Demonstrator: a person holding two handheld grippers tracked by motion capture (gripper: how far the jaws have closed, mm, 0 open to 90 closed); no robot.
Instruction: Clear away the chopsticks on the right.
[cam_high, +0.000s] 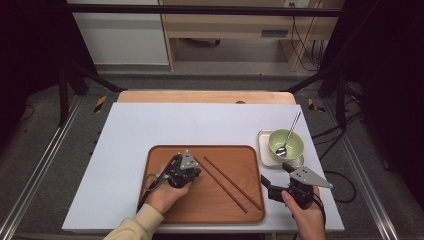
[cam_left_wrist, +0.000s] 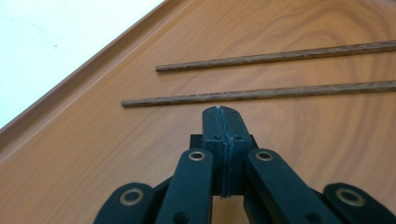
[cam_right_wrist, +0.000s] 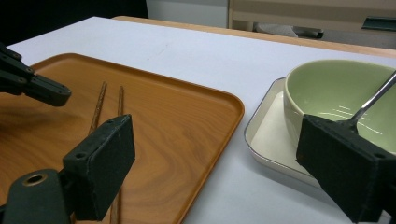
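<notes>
From the high view, the left tongs (cam_high: 192, 172) rest over the tray (cam_high: 155, 200), closed on nothing, beside two dark chopsticks (cam_high: 227, 181) lying parallel on it. The left gripper view has the jaws pressed together just short of the nearer chopstick (cam_left_wrist: 261, 94). In the right gripper view, the right tongs (cam_right_wrist: 224, 163) gape open above the tabletop (cam_right_wrist: 187, 56) between tray and bowl (cam_right_wrist: 327, 93).

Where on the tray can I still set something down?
Bare wood lies on the tray along its far rim and in the right corner beyond the chopsticks. The left half is crowded by the left gripper, shut just short of the chopsticks.
</notes>
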